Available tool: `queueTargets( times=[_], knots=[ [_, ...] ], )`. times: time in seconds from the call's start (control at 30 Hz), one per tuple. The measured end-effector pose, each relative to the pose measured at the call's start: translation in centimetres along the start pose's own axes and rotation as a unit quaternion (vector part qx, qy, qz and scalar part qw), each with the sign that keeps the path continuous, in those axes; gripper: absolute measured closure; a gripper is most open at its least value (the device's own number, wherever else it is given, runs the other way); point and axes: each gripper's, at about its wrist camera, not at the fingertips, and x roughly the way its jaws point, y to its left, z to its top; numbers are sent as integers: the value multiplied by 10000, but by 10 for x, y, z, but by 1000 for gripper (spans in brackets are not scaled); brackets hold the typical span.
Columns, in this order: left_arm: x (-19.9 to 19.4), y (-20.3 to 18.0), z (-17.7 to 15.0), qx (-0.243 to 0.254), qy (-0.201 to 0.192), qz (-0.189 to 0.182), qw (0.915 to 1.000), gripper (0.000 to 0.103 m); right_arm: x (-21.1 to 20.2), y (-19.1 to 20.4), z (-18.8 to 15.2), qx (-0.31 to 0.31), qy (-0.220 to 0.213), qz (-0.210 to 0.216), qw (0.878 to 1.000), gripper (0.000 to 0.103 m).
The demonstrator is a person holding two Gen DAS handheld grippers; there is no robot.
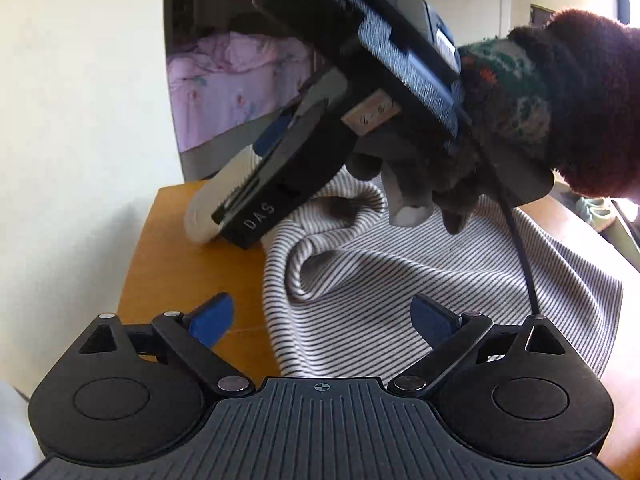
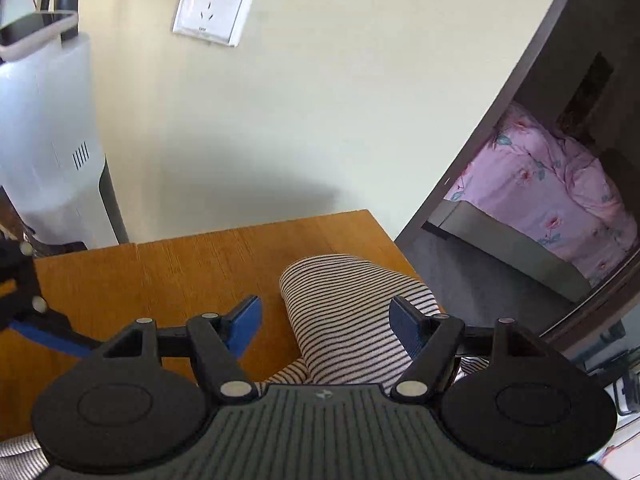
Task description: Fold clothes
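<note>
A grey-and-white striped garment (image 1: 420,280) lies rumpled on the wooden table (image 1: 192,264). My left gripper (image 1: 323,320) is open just above the garment's near left edge, one pad over bare wood and the other over cloth. A gloved hand (image 1: 448,176) holds my right gripper (image 1: 228,216) at the garment's far left corner, tips down near the table. In the right wrist view, my right gripper (image 2: 326,324) is open, with a raised fold of the striped garment (image 2: 344,312) bulging up between its blue fingers (image 2: 244,326), not clamped. One left gripper finger (image 2: 40,336) shows at that view's left edge.
A pale wall with a socket (image 2: 214,4) runs behind the table. A white appliance (image 2: 48,140) stands at the table's far left. A dark door frame (image 2: 488,160) opens onto a bed with pink floral bedding (image 2: 552,192). The table's far corner (image 2: 366,214) is near the fold.
</note>
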Motion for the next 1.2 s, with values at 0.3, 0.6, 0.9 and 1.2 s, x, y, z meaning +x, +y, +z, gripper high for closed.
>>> queueTargets(
  times=[0.3, 0.6, 0.9, 1.2],
  knots=[
    [-5, 22, 1, -341, -26, 16, 9994, 2, -1, -7, 22, -191, -426, -1174, 9920, 96],
    [11, 20, 14, -617, -16, 2, 9981, 0, -100, -143, -29, 2542, -1511, -990, 9501, 95],
    [35, 5, 27, -499, 9, 79, 9987, 0, -82, -147, -180, 3774, -307, -1312, 9162, 74],
    [82, -43, 37, 1132, -107, 213, 9933, 0, -65, -177, -200, 4700, -483, -945, 8763, 34]
  ],
)
